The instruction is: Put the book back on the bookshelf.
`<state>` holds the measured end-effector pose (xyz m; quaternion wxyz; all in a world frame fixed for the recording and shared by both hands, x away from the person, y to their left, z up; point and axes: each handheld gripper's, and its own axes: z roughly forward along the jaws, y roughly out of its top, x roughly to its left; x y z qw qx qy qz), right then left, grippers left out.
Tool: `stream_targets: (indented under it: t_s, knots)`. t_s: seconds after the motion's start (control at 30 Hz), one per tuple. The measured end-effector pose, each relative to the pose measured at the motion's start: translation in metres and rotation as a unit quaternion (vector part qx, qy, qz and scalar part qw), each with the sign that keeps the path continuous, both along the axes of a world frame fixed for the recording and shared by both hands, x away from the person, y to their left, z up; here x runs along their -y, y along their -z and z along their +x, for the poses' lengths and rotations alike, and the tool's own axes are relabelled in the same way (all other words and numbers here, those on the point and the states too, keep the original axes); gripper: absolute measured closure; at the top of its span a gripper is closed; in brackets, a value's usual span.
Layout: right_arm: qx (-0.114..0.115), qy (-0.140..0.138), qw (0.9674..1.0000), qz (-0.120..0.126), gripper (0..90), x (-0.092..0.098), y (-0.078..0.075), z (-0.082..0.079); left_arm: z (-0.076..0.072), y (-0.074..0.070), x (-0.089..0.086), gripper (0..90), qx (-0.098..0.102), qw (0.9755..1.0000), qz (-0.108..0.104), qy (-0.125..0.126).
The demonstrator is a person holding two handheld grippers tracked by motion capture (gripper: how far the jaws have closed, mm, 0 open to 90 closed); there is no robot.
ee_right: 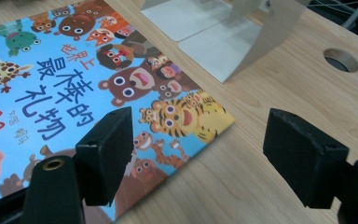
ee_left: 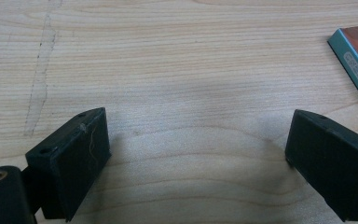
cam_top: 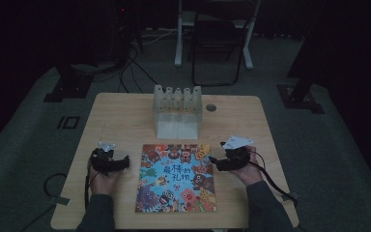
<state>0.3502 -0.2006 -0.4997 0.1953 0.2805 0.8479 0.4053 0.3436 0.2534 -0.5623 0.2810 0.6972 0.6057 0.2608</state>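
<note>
Lying flat: picture book (cam_top: 176,178), mid-table, before the rack (cam_top: 177,111).
Left gripper (ee_left: 198,154): gaping wide over bare table (ee_left: 168,70), holding nothing.
Right gripper (ee_right: 198,156): gaping wide, seemingly straddling the book's corner.

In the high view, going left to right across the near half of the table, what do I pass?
Left gripper → picture book → right gripper. The jaws of both grippers stand open on nothing, each pointing in toward the book.
</note>
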Motion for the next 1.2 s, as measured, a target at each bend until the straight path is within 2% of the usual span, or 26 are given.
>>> stream_targets:
  t_s: [0.77, 1.1, 1.2]
  knots:
    - [-0.010, -0.012, 0.9998, 0.009, 21.0, -0.026, 0.017, 0.029, 0.000, 0.000, 0.000, 6.5, -0.001, 1.0000, 0.001, 0.000]
    - [-0.032, -0.009, 0.9993, 0.018, 20.7, -0.030, 0.027, 0.044, 0.000, 0.000, 0.000, 6.5, 0.000, 1.0000, 0.000, 0.000]
    - [-0.038, -0.011, 0.9991, 0.012, 20.5, -0.032, 0.032, 0.047, 0.000, 0.000, 0.000, 6.5, 0.000, 1.0000, 0.000, 0.000]
